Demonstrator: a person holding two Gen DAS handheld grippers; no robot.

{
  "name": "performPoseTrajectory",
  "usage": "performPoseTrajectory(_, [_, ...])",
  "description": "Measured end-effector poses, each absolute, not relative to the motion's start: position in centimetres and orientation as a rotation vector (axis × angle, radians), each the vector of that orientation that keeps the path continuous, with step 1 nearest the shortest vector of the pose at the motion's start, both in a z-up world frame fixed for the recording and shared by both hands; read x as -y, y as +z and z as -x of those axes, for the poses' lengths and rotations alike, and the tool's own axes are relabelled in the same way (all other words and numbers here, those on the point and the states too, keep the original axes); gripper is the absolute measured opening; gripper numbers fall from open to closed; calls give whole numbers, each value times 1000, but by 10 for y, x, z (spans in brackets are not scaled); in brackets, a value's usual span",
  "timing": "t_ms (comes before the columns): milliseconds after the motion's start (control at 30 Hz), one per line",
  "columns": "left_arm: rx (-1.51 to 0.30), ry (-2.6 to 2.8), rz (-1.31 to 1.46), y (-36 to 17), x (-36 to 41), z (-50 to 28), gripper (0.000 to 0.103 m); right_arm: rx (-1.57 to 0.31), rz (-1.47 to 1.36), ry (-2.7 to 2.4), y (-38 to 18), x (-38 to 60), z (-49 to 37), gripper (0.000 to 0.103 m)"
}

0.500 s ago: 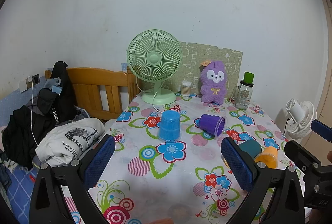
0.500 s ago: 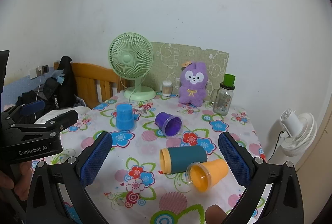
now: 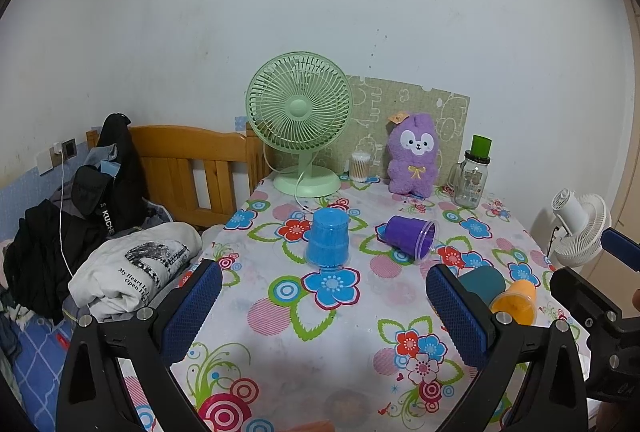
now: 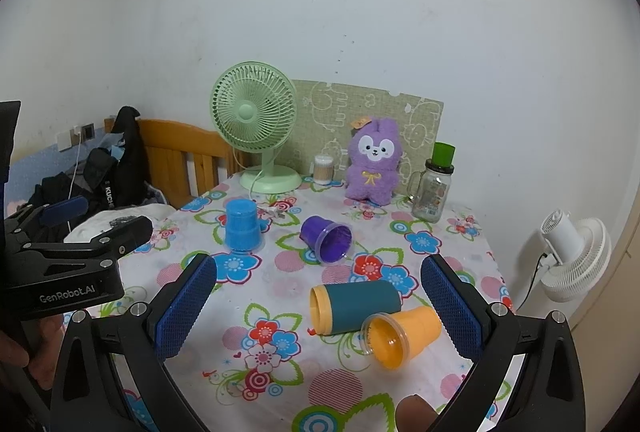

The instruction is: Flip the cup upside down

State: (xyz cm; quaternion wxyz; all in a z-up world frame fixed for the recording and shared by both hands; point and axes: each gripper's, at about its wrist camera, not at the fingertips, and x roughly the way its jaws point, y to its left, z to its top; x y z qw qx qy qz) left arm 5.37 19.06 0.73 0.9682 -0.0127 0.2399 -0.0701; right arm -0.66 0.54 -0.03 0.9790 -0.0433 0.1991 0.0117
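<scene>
- The left tool [image 3: 322,308] hangs above the near part of the worktop [image 3: 360,312], its two blue-padded fingers [image 3: 192,308] spread wide with nothing between them.
- The right tool [image 4: 318,306] is likewise spread wide and grips nothing; it hovers over the near right part of the worktop, and the left tool's black body shows at the left edge of its view.
- Between the right tool's fingers, lower down on the flowered cloth, a teal cup [image 4: 356,306] lies on its side with its yellow-rimmed mouth pointing left.
- An orange cup [image 4: 402,334] lies on its side touching the teal one, its mouth facing the camera.
- Farther back, a purple cup [image 4: 328,238] lies on its side near the middle of the worktop, its mouth turned toward the front right.
- Left of the purple cup, apart from it, a blue cup [image 4: 242,226] stands mouth down.
- Along the back edge stand a green fan [image 3: 300,120], a small jar of cotton swabs [image 3: 360,166], a purple plush toy [image 3: 414,154] and a glass bottle with a green cap [image 3: 474,172], in front of a patterned board [image 3: 400,100] leaning on the wall.
- To the left of the worktop are a wooden bed frame [image 3: 192,164] and piled clothes [image 3: 132,276].
- A white fan [image 4: 572,260] stands to the right, off the worktop.
</scene>
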Motion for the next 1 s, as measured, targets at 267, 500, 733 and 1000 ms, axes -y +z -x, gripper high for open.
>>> performPoseTrajectory(267, [-490,-142,29,5,-191,-54,103,-401,88,22,0,-7,7,103])
performPoseTrajectory(500, [-500,-140,36,1,-193,-53,103,-405,88,25,-1,-8,5,103])
performPoseTrajectory(733, [-518,-138,45,-2,-194,-56,103,-423,92,29,-3,-10,1,103])
performPoseTrajectory(1000, [-583,-131,62,-15,-196,-69,103,-490,94,47,-11,-7,-19,103])
